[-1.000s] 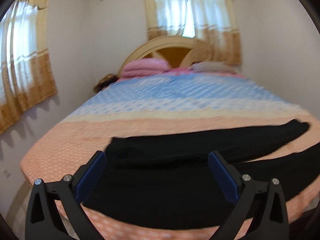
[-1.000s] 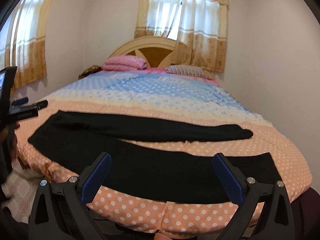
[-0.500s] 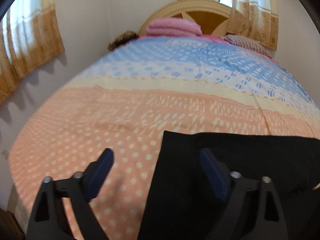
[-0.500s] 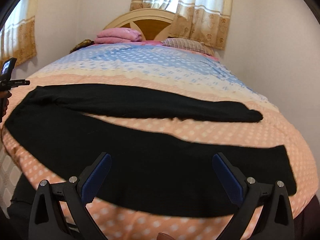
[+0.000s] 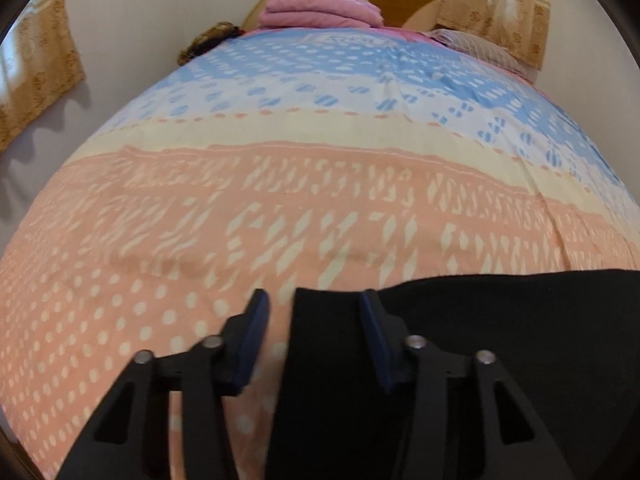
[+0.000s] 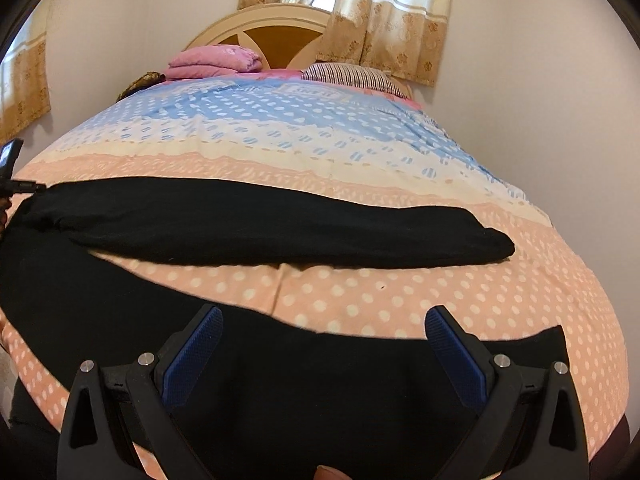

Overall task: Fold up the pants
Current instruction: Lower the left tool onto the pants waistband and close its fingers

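**Left jaws narrowing on the waist corner**

The black pants (image 6: pixel 256 224) lie spread across the near, peach end of the bedspread (image 5: pixel 320 208), legs parted, the far leg ending at about 3 o'clock in the right wrist view. The left gripper (image 5: pixel 314 306) has just been closing; its jaws straddle the cloth's corner at 6 o'clock, the edge between them, pads not yet pressing. The right gripper (image 6: pixel 324 322) stands spread wide above the near leg, holding nothing.

To do this grasp well, I judge the left jaws should sink lower so both layers of the edge get pinched, not only the top one. The right should take the near leg's edge likewise.

No containers show; a folded pink blanket (image 5: pixel 320 10) sits by the headboard (image 6: pixel 276 36).
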`<state>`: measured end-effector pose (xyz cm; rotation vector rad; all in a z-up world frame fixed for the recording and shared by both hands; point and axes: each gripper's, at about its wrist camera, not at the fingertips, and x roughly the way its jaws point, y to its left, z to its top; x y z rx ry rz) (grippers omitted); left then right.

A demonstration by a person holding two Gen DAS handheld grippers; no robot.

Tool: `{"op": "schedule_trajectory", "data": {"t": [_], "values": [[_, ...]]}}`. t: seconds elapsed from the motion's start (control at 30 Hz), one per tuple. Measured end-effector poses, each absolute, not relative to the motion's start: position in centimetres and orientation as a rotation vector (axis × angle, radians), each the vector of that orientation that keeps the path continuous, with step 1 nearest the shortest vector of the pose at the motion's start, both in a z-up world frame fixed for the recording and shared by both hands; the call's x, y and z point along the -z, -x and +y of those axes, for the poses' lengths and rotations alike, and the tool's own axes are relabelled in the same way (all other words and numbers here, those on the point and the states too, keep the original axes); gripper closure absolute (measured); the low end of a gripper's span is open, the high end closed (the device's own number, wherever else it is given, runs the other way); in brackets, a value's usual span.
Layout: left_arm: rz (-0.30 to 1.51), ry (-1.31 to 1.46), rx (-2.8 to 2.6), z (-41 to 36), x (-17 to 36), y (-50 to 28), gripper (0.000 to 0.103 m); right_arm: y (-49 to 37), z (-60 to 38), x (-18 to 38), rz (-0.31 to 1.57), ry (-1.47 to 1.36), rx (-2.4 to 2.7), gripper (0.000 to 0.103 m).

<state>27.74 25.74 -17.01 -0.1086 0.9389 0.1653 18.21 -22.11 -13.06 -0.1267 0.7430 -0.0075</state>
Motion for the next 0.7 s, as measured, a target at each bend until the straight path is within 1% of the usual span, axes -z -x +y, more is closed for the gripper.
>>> {"op": "schedule_trajectory", "data": {"t": [0.23, 0.4, 0.53, 0.6, 0.67, 0.7], "values": [[0.938, 0.089, -0.131, 25.2, 17.1, -27.6, 0.06, -20.1, -25.8, 12.3, 0.75, 0.038, 0.064, 0.001], [0.949, 0.141, -0.106, 26.2, 17.3, -28.2, 0.059, -20.9, -27.5, 12.0, 0.751, 0.001, 0.08, 0.001], [0.944, 0.134, -0.102, 26.1, 17.2, -28.5, 0.066, -21.4, -29.6, 11.4, 0.739, -0.017, 0.108, 0.001], [0.936, 0.129, -0.088, 25.9, 17.0, -28.3, 0.084, -22.0, -31.5, 11.0, 0.738, -0.059, 0.116, 0.001], [0.924, 0.131, -0.079, 25.8, 16.9, -28.2, 0.085, -22.5, -33.0, 10.9, 0.739, -0.09, 0.13, 0.003], [0.923, 0.129, -0.081, 25.7, 16.9, -28.3, 0.085, -23.0, -34.0, 10.8, 0.745, -0.106, 0.142, 0.01]]}}
